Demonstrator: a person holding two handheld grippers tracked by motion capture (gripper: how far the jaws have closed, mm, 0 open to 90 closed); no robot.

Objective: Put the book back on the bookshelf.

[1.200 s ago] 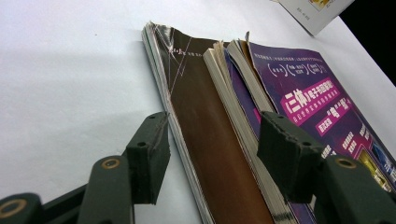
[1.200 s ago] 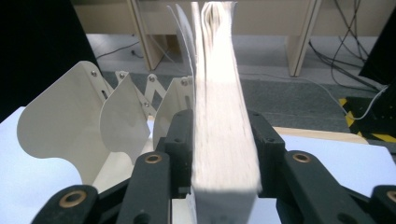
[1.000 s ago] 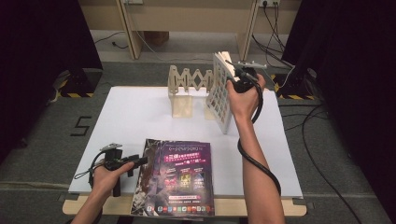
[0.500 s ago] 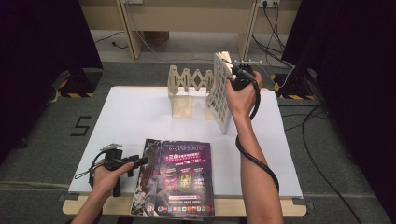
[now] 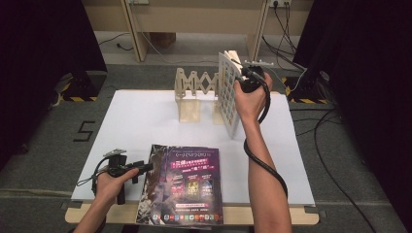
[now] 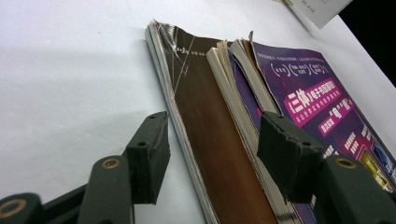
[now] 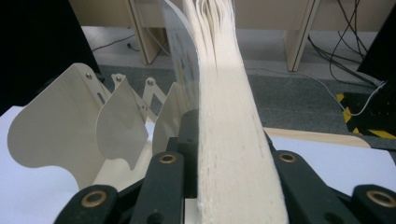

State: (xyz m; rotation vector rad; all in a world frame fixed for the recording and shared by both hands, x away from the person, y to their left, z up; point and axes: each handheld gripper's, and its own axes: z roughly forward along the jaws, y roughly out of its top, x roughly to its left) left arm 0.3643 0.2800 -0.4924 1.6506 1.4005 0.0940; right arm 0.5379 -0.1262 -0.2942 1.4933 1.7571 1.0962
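My right gripper (image 5: pixel 241 74) is at the back right, shut on a thick white book (image 5: pixel 227 94) that stands upright at the right end of the cream accordion rack (image 5: pixel 194 87). In the right gripper view the book's page edge (image 7: pixel 224 116) sits between the pads, and the jaws have just been closing on it. My left gripper (image 5: pixel 145 168) is open at the front left. Its two jaws straddle the left edge of a stack of magazines (image 6: pixel 210 126) lying flat, apart from the spine. The top magazine has a purple cover (image 5: pixel 189 177).
A white board (image 5: pixel 141 116) covers the wooden table. The rack's cream dividers (image 7: pixel 51 126) fan out to the left of the held book. Cables (image 5: pixel 335 145) trail over the grey floor at the right, and table legs (image 5: pixel 133 29) stand behind.
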